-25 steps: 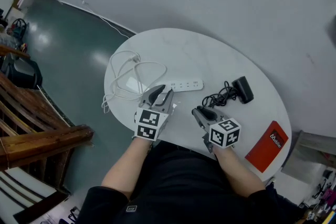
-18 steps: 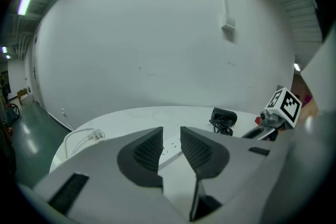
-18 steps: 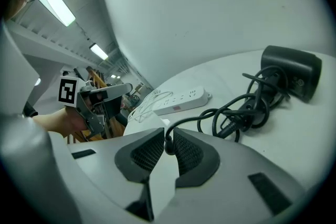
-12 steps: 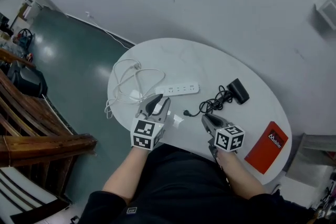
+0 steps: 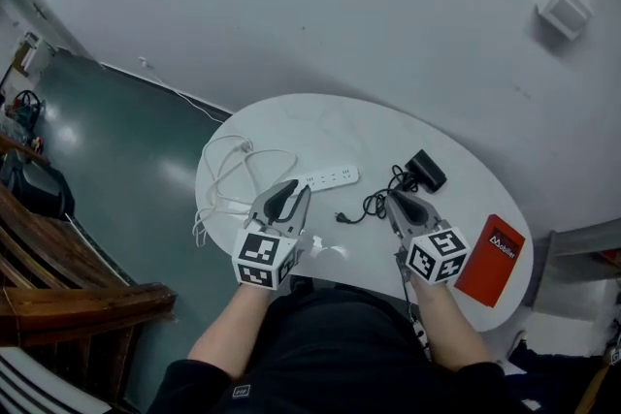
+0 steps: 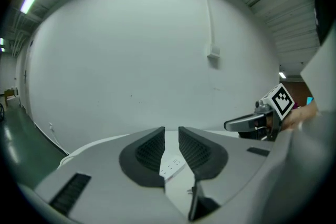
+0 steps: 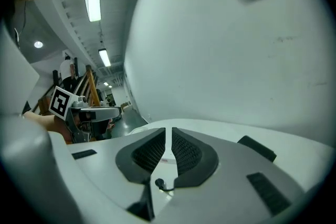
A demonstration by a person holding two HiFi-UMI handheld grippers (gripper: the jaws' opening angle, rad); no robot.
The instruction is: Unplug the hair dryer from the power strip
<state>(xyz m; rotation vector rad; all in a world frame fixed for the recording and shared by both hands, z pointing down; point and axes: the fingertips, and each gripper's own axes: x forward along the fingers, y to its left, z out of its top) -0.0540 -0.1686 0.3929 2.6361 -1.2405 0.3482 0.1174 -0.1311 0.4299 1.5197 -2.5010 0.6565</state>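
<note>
At the desk's [image 5: 320, 116] near edge, the left gripper [image 5: 294, 193] and the right gripper [image 5: 400, 199] hover empty. The jaws of both are narrow and have just been closing. Between them the black plug [image 5: 341, 217] lies loose, apparently already out. Just beyond, the power strip [image 5: 326, 177] runs parallel to that edge, nearer the left gripper. The hair dryer [image 5: 424, 169] sits past the right gripper.

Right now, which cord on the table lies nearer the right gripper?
The black hair dryer cord, bunched beside the right gripper; the white power strip cable coils at the table's left edge.
</note>
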